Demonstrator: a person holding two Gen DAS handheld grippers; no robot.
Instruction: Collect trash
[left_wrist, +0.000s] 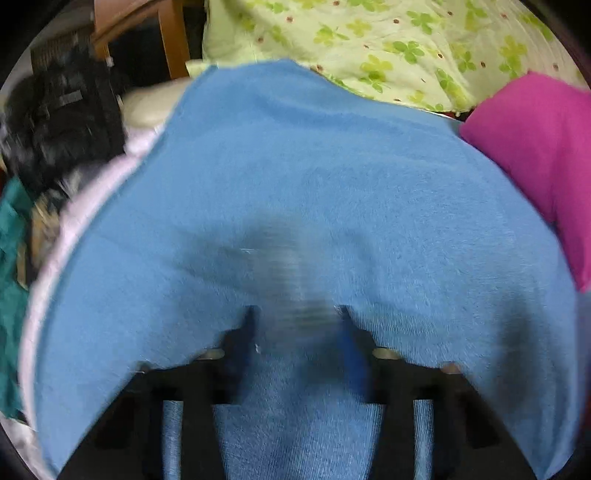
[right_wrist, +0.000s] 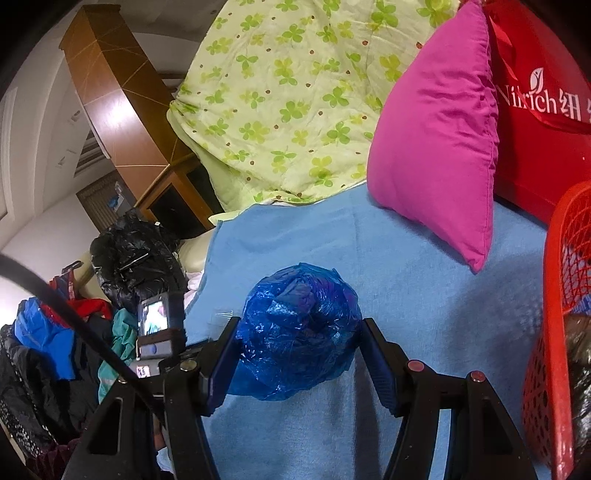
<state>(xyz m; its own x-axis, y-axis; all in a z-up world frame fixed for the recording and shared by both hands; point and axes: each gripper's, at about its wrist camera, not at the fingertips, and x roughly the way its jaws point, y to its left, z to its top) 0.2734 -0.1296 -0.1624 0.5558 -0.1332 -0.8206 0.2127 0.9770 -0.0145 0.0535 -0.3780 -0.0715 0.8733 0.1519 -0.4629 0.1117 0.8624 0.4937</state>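
Basket (right_wrist: 554, 332) in right wrist view only

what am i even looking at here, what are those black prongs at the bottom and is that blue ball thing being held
Each picture comes from a camera fixed on a hand-held two-finger gripper, looking forward along its fingers; the black prongs are those fingers. A person carries one gripper in each hand.

In the right wrist view, the right gripper is closed on a crumpled blue plastic bag, held above a blue towel. A pink cushion leans behind it and a red basket stands at the right edge.

The left wrist view is blurred. The left gripper points down at the same blue towel; something pale and smeared shows between its fingers, but I cannot tell what it is.
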